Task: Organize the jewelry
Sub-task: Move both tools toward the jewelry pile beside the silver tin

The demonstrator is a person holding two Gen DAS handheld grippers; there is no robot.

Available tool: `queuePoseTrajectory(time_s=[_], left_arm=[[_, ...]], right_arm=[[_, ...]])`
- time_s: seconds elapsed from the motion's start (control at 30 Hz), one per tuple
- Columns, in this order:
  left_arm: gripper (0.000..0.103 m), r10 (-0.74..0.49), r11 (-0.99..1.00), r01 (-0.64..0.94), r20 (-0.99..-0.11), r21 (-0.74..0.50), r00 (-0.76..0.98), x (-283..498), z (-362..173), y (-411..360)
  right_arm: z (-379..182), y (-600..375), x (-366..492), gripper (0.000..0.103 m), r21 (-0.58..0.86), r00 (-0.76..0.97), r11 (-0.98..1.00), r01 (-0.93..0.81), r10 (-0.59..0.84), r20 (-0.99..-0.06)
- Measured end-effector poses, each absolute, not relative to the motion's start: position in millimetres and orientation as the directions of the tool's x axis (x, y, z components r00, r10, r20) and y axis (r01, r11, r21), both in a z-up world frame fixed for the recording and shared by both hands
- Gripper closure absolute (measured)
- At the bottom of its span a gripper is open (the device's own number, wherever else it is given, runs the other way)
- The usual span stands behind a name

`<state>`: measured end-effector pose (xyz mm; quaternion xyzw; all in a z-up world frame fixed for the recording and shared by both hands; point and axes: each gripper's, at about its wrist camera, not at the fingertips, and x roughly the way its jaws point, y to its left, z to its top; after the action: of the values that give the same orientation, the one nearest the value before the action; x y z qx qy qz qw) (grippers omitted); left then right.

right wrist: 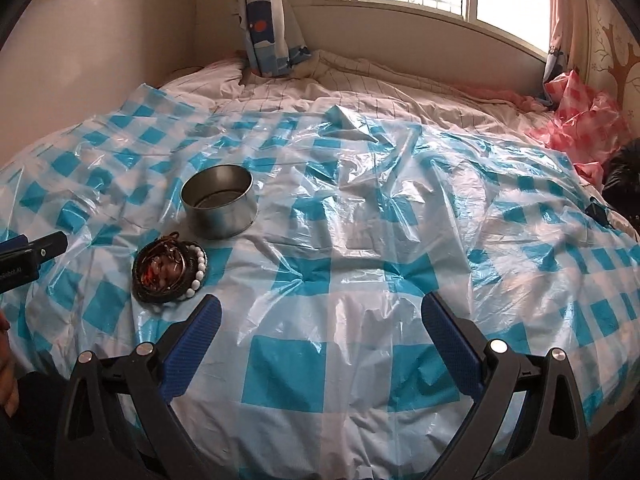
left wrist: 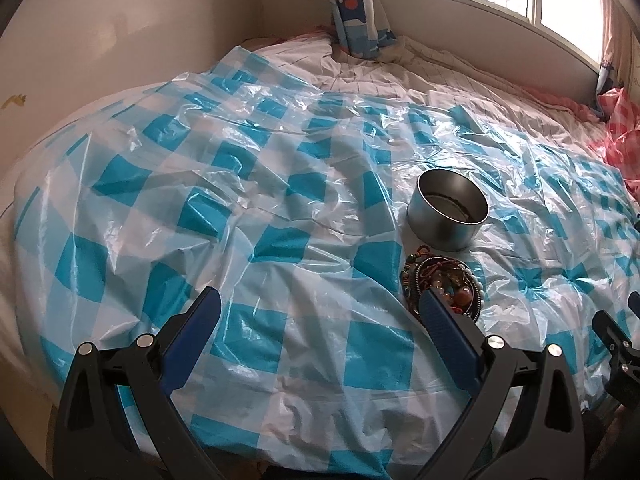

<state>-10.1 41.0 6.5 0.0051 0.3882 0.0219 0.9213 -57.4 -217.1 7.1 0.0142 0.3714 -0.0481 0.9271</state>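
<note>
Your left hand-held gripper (left wrist: pixel 320 312) and right hand-held gripper (right wrist: pixel 320 320) both hang with fingers spread wide, holding nothing, above the blue-checked plastic sheet (right wrist: pixel 360 220) on the bed. The jewelry pile (right wrist: pixel 170 268) lies just in front of the metal tin (right wrist: pixel 218 204), nearly touching it.

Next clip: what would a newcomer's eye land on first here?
The blue-and-white checked plastic sheet spread over the bed dominates both views. On it stands a round metal tin, and just in front of that lies a tangled pile of bead bracelets. Both grippers are open, holding nothing.
</note>
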Motion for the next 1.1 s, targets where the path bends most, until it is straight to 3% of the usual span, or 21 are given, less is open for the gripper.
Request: queuePoseTrajectory(time_s=[0.43,1.1], left_arm=[[0.008,0.058,0.998,-0.031,-0.719,0.05,0.693,-8,5,38],[0.008,0.055,0.998,-0.026,-0.722,0.051,0.69,-7,2,37]], right_arm=[[3,-198,-58,0.007,-0.097,0.727,0.994,0.058,-0.109,-0.678],[3,-199,-56,0.007,-0.083,0.724,0.995,0.056,-0.097,-0.683]])
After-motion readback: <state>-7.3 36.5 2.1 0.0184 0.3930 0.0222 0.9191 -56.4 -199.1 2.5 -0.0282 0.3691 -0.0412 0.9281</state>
